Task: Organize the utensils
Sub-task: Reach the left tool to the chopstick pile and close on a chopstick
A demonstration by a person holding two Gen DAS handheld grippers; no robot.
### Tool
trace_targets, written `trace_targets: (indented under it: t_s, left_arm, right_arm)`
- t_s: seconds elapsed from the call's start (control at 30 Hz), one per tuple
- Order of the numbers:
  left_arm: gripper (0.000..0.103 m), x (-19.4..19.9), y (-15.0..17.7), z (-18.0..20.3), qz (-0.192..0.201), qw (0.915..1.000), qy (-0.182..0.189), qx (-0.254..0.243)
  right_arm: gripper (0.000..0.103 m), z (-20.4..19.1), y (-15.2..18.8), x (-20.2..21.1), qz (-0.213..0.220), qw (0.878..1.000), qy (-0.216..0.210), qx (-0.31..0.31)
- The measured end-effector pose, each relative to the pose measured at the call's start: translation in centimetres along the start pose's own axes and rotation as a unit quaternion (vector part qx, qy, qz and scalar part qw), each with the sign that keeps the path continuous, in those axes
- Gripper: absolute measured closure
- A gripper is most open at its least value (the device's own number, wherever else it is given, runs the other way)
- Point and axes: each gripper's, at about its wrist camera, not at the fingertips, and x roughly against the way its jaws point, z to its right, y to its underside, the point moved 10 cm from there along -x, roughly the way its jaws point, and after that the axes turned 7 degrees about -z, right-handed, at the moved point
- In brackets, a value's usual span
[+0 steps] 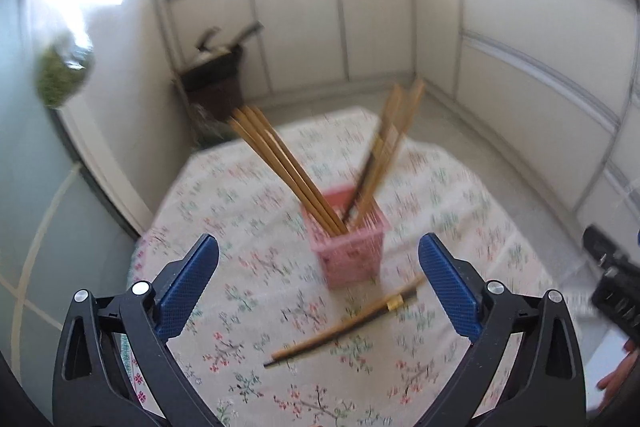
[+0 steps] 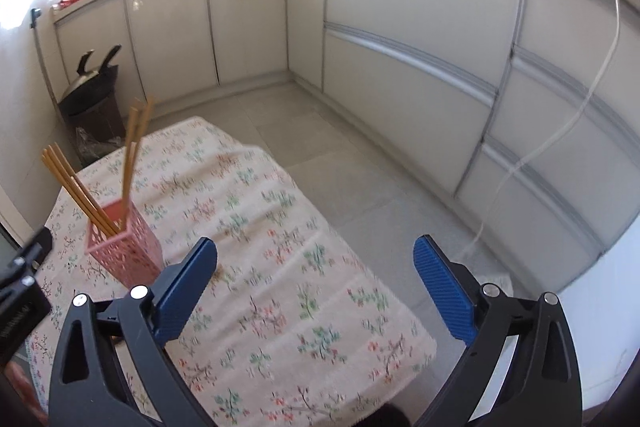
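Left tool (image 1: 319, 249): jaws wide apart, empty. Pink perforated plastic basket (image 1: 347, 250) stands upright on floral-cloth tabletop (image 1: 248, 211), holding wooden chopsticks (image 1: 280, 163); loose chopsticks (image 1: 344, 323) lie just beside it. Right tool (image 2: 315, 253): apart, empty.

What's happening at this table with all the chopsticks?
A person is tidying chopsticks with a two-fingered tool in each hand. Most chopsticks already stand in the pink holder on the flowered tablecloth. A last pair of chopsticks lies loose on the cloth just in front of it. The left gripper hangs over that pair with its fingers wide apart, holding nothing. The right gripper is open and empty too, off to the side of the holder.
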Motion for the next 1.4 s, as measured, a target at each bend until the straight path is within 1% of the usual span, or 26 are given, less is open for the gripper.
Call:
trace_targets:
  t_s: [0.03, 0.1, 0.13, 0.17, 0.23, 0.33, 0.43, 0.47, 0.5, 0.63, 0.7, 0.73, 0.77, 0.8, 0.83, 0.9, 0.97, 1.0, 1.1, 1.13, 1.17, 1.2, 1.23, 1.27, 1.33, 1.4]
  left_arm:
    - [0.007, -0.7, 0.5, 0.6, -0.017, 0.9997, 0.010, -0.012]
    - [0.007, -2.4, 1.9, 2.3, -0.065, 0.9962, 0.045, -0.038]
    - [0.007, -3.5, 3.0, 3.3, -0.100, 0.9911, 0.074, -0.047]
    - [0.007, -4.2, 3.8, 4.0, -0.126, 0.9861, 0.095, -0.052]
    - [0.007, -5.5, 5.5, 5.8, -0.177, 0.9725, 0.134, -0.070]
    - [0.007, -6.5, 6.3, 7.9, -0.200, 0.9614, 0.151, -0.114]
    - [0.008, -6.9, 6.2, 10.0, -0.214, 0.9508, 0.174, -0.142]
    - [0.008, -7.0, 6.1, 11.0, -0.221, 0.9452, 0.183, -0.156]
    - [0.008, -7.2, 5.9, 12.0, -0.232, 0.9370, 0.193, -0.177]
    - [0.014, -9.0, 4.3, 14.3, -0.256, 0.9191, 0.183, -0.237]
    - [0.029, -10.4, 4.1, 15.1, -0.270, 0.9120, 0.175, -0.254]
    - [0.034, -11.4, 4.1, 15.3, -0.282, 0.9086, 0.165, -0.260]
    - [0.043, -12.1, 4.2, 15.4, -0.292, 0.9057, 0.159, -0.263]
    - [0.048, -12.9, 4.2, 15.3, -0.300, 0.9040, 0.151, -0.265]
    - [0.049, -13.7, 4.2, 15.3, -0.303, 0.9047, 0.139, -0.266]
    - [0.056, -15.4, 4.4, 15.2, -0.310, 0.9048, 0.121, -0.266]
    - [0.057, -16.6, 4.7, 15.0, -0.320, 0.9039, 0.113, -0.260]
    - [0.059, -17.0, 4.7, 14.8, -0.321, 0.9041, 0.108, -0.261]
    - [0.064, -18.1, 5.3, 14.5, -0.332, 0.9004, 0.106, -0.261]
    - [0.064, -18.4, 5.4, 14.4, -0.333, 0.8999, 0.107, -0.260]
    - [0.069, -18.5, 5.3, 14.4, -0.333, 0.9005, 0.118, -0.254]
    - [0.076, -18.6, 5.4, 14.3, -0.340, 0.8989, 0.129, -0.244]
    - [0.079, -18.6, 5.5, 14.0, -0.345, 0.8983, 0.130, -0.240]
    - [0.088, -18.6, 5.6, 13.8, -0.348, 0.8976, 0.127, -0.239]
    - [0.089, -18.3, 6.0, 13.6, -0.350, 0.8955, 0.125, -0.245]
    - [0.091, -18.2, 6.3, 13.4, -0.346, 0.8989, 0.128, -0.236]
  right_arm:
    - [0.007, 0.4, 0.3, -0.2, -0.006, 1.000, -0.001, -0.005]
    - [0.007, 1.2, 0.7, -0.5, -0.018, 1.000, -0.001, -0.015]
    - [0.007, 1.5, 0.9, -0.5, -0.022, 1.000, -0.001, -0.018]
    - [0.007, 1.9, 1.0, -0.6, -0.025, 0.999, 0.000, -0.021]
    - [0.007, 2.4, 1.0, -0.7, -0.027, 0.999, 0.001, -0.028]
    - [0.007, 3.5, 0.8, -0.8, -0.032, 0.998, -0.003, -0.049]
    - [0.007, 4.5, 0.7, -1.2, -0.047, 0.996, -0.016, -0.078]
    - [0.007, 4.8, 0.7, -1.4, -0.052, 0.995, -0.019, -0.086]
    - [0.007, 5.2, 0.8, -1.7, -0.059, 0.993, -0.022, -0.096]
    - [0.007, 6.3, 1.0, -2.4, -0.075, 0.990, -0.024, -0.118]
    - [0.007, 6.5, 1.2, -2.6, -0.082, 0.988, -0.031, -0.127]
    - [0.007, 6.6, 1.3, -2.7, -0.087, 0.987, -0.035, -0.129]
    - [0.007, 6.7, 1.3, -2.8, -0.091, 0.987, -0.037, -0.130]
    - [0.007, 6.7, 1.4, -3.0, -0.094, 0.987, -0.037, -0.129]
    - [0.007, 6.7, 1.5, -3.1, -0.095, 0.987, -0.037, -0.127]
    - [0.007, 6.8, 1.5, -3.2, -0.098, 0.986, -0.037, -0.126]
    - [0.007, 6.8, 1.5, -3.4, -0.102, 0.986, -0.039, -0.127]
    - [0.007, 6.7, 1.6, -3.5, -0.106, 0.985, -0.042, -0.129]
    - [0.007, 6.6, 1.8, -3.9, -0.116, 0.983, -0.049, -0.132]
    - [0.007, 6.5, 1.9, -4.1, -0.121, 0.983, -0.050, -0.131]
    - [0.007, 6.4, 2.0, -4.2, -0.124, 0.983, -0.049, -0.130]
    - [0.007, 6.3, 2.1, -4.3, -0.126, 0.982, -0.049, -0.129]
    - [0.007, 6.3, 2.2, -4.3, -0.127, 0.983, -0.048, -0.128]
    - [0.007, 6.2, 2.2, -4.3, -0.127, 0.983, -0.046, -0.127]
    - [0.007, 6.2, 2.2, -4.4, -0.127, 0.983, -0.042, -0.127]
    - [0.007, 6.2, 2.4, -4.6, -0.132, 0.982, -0.044, -0.127]
